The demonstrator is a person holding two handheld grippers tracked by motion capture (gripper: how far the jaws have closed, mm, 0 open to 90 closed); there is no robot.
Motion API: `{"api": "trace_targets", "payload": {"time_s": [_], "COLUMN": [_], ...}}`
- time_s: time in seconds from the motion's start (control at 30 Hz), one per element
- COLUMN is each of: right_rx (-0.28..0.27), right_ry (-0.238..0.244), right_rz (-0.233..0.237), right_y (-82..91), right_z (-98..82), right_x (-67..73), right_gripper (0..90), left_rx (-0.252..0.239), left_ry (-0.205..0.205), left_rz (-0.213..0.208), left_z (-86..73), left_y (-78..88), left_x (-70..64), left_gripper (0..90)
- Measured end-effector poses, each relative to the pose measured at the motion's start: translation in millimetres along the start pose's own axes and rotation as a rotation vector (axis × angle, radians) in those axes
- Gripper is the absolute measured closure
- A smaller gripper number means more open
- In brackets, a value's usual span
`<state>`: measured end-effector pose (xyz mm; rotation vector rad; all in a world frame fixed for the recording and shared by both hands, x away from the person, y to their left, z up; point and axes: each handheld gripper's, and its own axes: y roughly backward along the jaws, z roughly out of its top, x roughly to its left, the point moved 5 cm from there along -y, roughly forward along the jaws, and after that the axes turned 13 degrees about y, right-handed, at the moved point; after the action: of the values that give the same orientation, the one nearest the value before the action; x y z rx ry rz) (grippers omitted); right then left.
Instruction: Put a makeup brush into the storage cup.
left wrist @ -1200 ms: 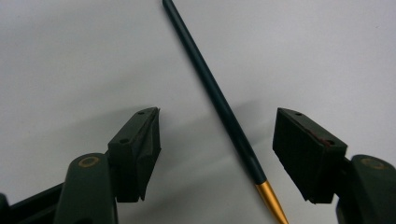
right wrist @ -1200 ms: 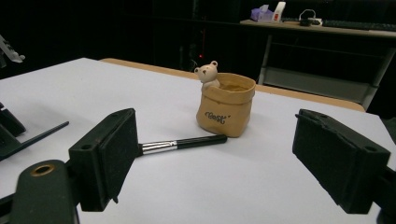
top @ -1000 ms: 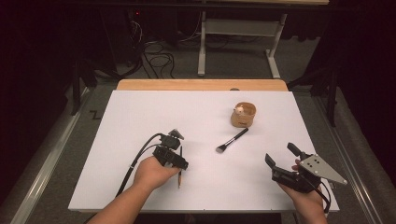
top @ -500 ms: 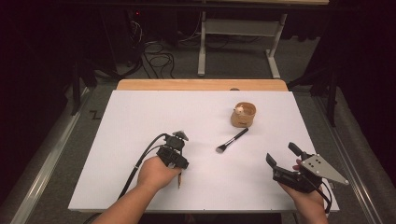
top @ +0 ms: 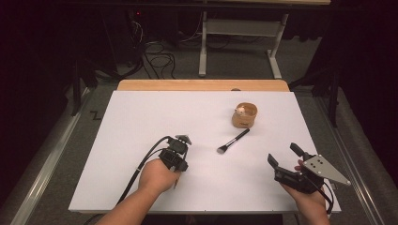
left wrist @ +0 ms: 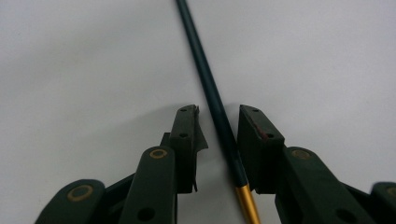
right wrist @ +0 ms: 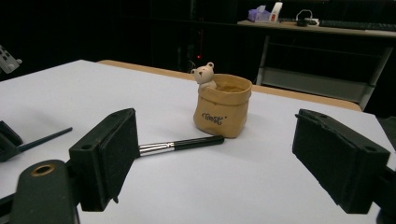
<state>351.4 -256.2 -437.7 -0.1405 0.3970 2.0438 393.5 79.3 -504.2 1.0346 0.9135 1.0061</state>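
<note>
A thin dark-green brush handle (left wrist: 205, 60) with a gold ferrule lies on the white table and runs between the jaws of my left gripper (left wrist: 219, 111). Those jaws have just been closing. The handle sits against the right pad (left wrist: 254, 135), with a gap still on the left side. In the high view, my left gripper (top: 176, 157) points down at the table's near left. My right gripper (top: 284, 155) hovers at the near right, wide open and empty (right wrist: 215, 154). It faces a black makeup brush (top: 233, 141) (right wrist: 182, 144) and a tan pouch (top: 245, 116) (right wrist: 223, 107) holding a small bear.
The white table sheet (top: 141, 117) has a wooden strip (top: 202, 85) along its far edge. Past that edge are dark floor, cables and a desk frame (top: 239, 28). The left gripper's body (right wrist: 7, 140) shows at the left edge of the right gripper view.
The left hand and its gripper have shifted only slightly over the thin handle. The right hand, the makeup brush and the pouch have stayed put.
</note>
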Motion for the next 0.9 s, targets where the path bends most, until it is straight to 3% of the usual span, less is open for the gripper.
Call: {"api": "trace_targets", "payload": {"time_s": [0.33,0.53,0.9], "right_rx": [-0.003,-0.004,-0.002], "right_ry": [-0.008,-0.011,-0.014], "right_rz": [-0.003,-0.005,0.0], "right_y": [0.6,0.8,0.8], "right_z": [-0.2,0.0,-0.5], "right_x": [-2.0,-2.5,-1.6], "right_gripper": [15.3,15.3,15.5], "left_rx": [0.009,0.005,-0.004], "left_ry": [-0.049,-0.071,-0.161], "left_rz": [0.017,0.013,-0.018], "left_z": [-2.3,-2.8,-5.2], "left_y": [0.8,0.8,2.2], "left_x": [1.3,1.5,3.3], "left_gripper": [82.1,82.7,82.9]}}
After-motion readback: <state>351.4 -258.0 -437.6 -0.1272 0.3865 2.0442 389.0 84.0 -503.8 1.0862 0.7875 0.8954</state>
